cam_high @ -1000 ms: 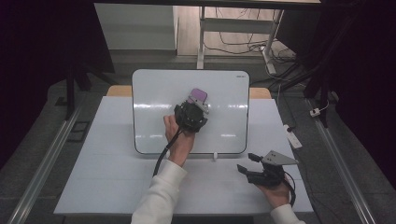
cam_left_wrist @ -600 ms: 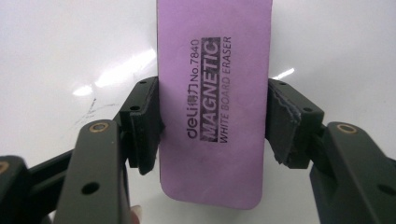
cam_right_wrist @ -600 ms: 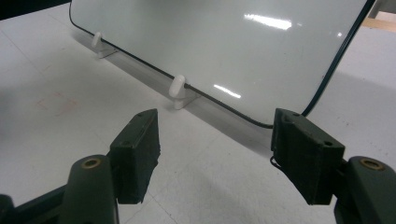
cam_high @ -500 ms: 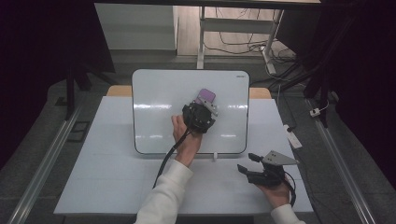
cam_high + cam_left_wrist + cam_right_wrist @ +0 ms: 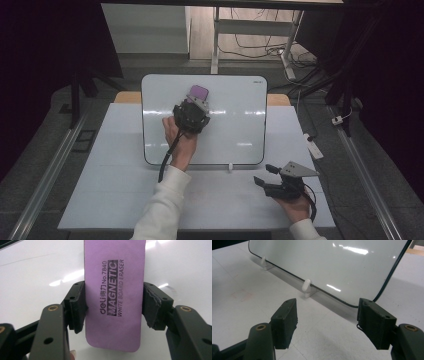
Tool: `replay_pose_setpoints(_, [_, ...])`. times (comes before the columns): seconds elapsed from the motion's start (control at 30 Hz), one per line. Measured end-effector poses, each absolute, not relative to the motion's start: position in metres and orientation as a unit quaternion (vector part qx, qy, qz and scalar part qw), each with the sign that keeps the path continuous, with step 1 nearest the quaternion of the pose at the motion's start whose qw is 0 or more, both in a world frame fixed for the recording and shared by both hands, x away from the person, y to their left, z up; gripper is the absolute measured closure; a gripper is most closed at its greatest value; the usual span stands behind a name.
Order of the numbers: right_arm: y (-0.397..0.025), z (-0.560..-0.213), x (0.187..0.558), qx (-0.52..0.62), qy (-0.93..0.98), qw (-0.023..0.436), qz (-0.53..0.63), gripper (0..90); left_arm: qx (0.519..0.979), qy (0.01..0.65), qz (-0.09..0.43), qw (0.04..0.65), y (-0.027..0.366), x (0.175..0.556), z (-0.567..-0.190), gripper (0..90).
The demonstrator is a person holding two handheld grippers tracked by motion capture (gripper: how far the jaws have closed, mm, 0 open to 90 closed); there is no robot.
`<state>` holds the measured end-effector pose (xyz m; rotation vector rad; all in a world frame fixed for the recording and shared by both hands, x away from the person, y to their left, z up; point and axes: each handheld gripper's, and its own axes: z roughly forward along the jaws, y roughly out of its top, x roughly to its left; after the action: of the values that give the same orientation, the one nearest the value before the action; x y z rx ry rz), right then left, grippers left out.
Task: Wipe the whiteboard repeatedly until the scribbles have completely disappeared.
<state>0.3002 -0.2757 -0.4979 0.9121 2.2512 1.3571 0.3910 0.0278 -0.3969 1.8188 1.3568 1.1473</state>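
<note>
A whiteboard (image 5: 235, 120) leans upright on small white feet (image 5: 307, 286) at the middle of the table. A purple magnetic whiteboard eraser (image 5: 115, 292) lies flat against the board, and my left gripper (image 5: 113, 306) is shut on its two long sides. In the high view that left gripper (image 5: 192, 114) and the purple eraser (image 5: 199, 92) are at the board's upper left-centre. At the table's front right my right gripper (image 5: 265, 176) rests low, open with nothing between its jaws. In its own view the right gripper (image 5: 327, 321) faces the whiteboard's lower corner (image 5: 352, 270).
The white table (image 5: 100, 190) has free room left of and in front of the board. A white power strip (image 5: 313, 145) lies off the table's right edge. Cables and a desk leg (image 5: 215, 45) stand on the floor behind.
My left gripper has slid the eraser across the board, first rightward, then back left and slightly up. The right gripper has stayed put.
</note>
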Motion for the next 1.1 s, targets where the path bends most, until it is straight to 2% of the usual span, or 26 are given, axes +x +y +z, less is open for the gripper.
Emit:
replay_pose_setpoints(0.3, [-0.277,-0.498,0.300,0.323,0.795,0.179,0.482,32.1,0.712,0.466,0.431,0.300,-0.025,0.391,-0.402,41.2])
replay_pose_setpoints(0.5, [-0.276,-0.498,0.300,0.322,0.796,0.178,0.481,32.1,0.723,0.449,0.430,0.302,-0.042,0.389,-0.405,41.1])
replay_pose_setpoints(0.63, [-0.277,-0.498,0.300,0.323,0.795,0.178,0.482,32.1,0.717,0.454,0.431,0.306,-0.030,0.389,-0.403,41.2])
replay_pose_setpoints(0.93, [-0.277,-0.498,0.300,0.323,0.796,0.179,0.479,32.1,0.671,0.514,0.439,0.305,0.042,0.399,-0.388,41.2])
replay_pose_setpoints(1.1, [-0.276,-0.499,0.300,0.322,0.797,0.179,0.478,32.1,0.678,0.504,0.445,0.298,0.034,0.397,-0.391,41.2])
